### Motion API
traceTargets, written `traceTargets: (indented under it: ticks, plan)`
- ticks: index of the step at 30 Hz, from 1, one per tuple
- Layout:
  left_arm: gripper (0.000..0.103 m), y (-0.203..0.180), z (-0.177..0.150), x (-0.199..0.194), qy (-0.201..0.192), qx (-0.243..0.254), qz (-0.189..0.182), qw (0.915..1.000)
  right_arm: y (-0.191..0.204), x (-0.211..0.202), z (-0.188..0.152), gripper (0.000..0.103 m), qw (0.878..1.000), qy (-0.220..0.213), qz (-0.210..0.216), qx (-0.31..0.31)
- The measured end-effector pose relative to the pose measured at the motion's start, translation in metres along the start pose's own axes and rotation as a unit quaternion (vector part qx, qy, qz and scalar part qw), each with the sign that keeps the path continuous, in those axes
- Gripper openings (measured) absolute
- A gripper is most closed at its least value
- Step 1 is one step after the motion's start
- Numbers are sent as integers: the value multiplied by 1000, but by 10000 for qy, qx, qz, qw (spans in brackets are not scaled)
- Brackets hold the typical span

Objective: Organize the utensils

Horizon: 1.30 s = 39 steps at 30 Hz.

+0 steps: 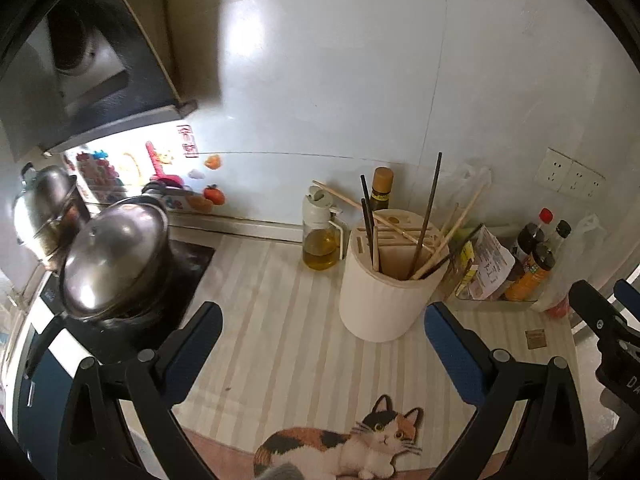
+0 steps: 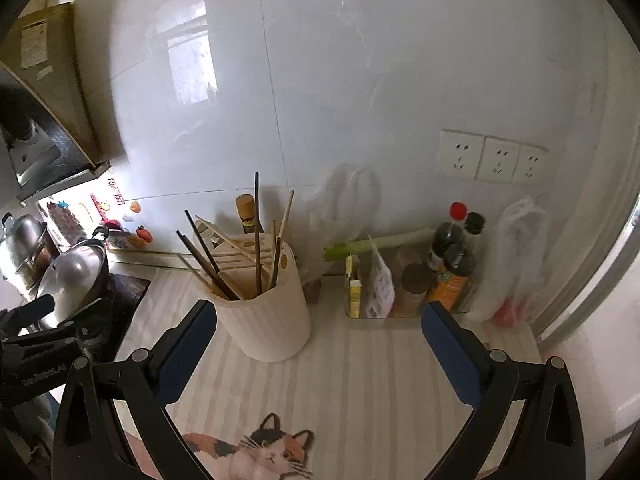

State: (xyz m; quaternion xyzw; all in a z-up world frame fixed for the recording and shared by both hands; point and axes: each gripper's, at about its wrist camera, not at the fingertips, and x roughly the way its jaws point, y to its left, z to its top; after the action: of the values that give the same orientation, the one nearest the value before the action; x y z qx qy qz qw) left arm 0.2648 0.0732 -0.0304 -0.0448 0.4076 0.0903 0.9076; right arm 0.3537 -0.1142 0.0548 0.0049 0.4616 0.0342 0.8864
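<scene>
Cream utensil holder (image 1: pixel 384 280) bristles with chopsticks (image 1: pixel 430 216); left tongs (image 1: pixel 322 320) and right tongs (image 2: pixel 318 320) gape wide, holding nothing.

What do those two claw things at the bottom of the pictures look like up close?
Both look alike. The left gripper and right gripper each have two black plastic arms shaped like curved, hollowed struts, joined by round grey pivot pins. Each arm ends in a flat finger faced with a textured blue pad. White lettering shows on one body, too blurred to read. No cables or sleeves are visible.

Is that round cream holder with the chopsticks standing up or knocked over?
Upright: the holder stands on the mat, chopsticks poking out its top.
</scene>
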Motion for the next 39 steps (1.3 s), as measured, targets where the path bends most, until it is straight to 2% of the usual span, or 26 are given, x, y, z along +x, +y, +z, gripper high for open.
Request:
traceTargets:
  ticks: [8, 12, 15, 21, 29, 39]
  plan:
    - [103, 15, -24, -58, -115, -50, -75, 9999, 18, -75, -24, 103, 9998, -178, 86, -84]
    - [103, 29, -38, -83, -151, -57, -176, 9997, 32, -113, -40, 103, 9996, -296, -36, -28]
    - [103, 38, -49, -105, -256, 66, -155, 9995, 41, -147, -55, 103, 9989, -452, -129, 43]
    - [103, 43, -64, -139, -396, 251, -235, 9986, 45, -190, -74, 103, 9987, -445, -210, 120]
    - [103, 32, -78, -160, -453, 169, -231, 9986, 27, -217, -79, 103, 9984, -524, -133, 148]
    - [103, 23, -78, -159, -422, 11, -101, 9991, 19, -211, -67, 103, 9986, -520, -29, -89]
